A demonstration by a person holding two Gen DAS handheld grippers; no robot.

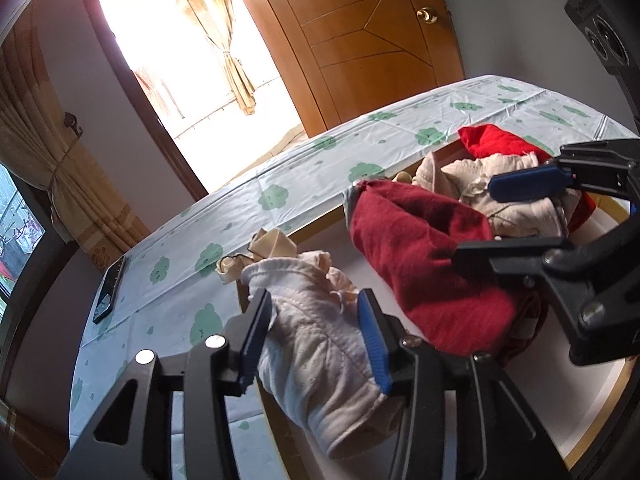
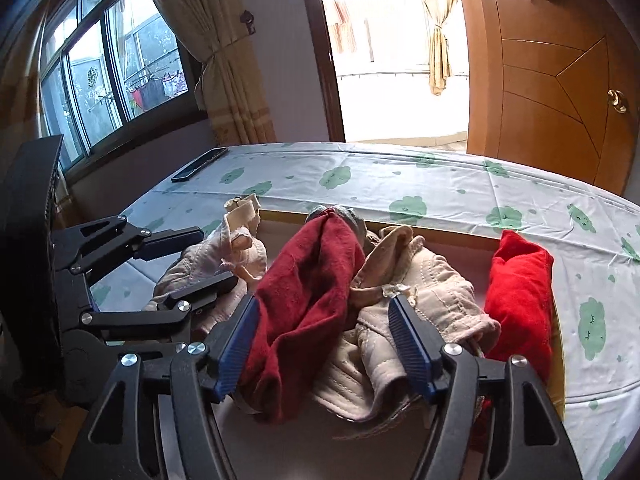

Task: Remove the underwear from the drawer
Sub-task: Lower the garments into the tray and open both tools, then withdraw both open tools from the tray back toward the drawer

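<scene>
Left wrist view: the left gripper [image 1: 316, 340] has its jaws parted around a pale pink quilted underwear piece [image 1: 320, 344], soft and stitched in ridges; its ribbed blue pads flank the cloth, and I cannot tell whether they press it. The piece drapes over the wooden rim of the drawer [image 1: 260, 300]. Beside it lies a dark red knit piece [image 1: 420, 256], fuzzy and bunched. The right gripper [image 1: 492, 220] reaches in from the right.

Right wrist view: the right gripper [image 2: 324, 344] stands open, jaws straddling the dark red knit piece [image 2: 308, 292] and a cream padded piece [image 2: 420, 296]. A bright red folded piece [image 2: 520, 300] sits against the drawer's right end. Beyond the rim, the cloud-print sheet on the surface [image 2: 400, 176] lies flat, with a dark phone [image 2: 200, 170] near its far corner.
</scene>
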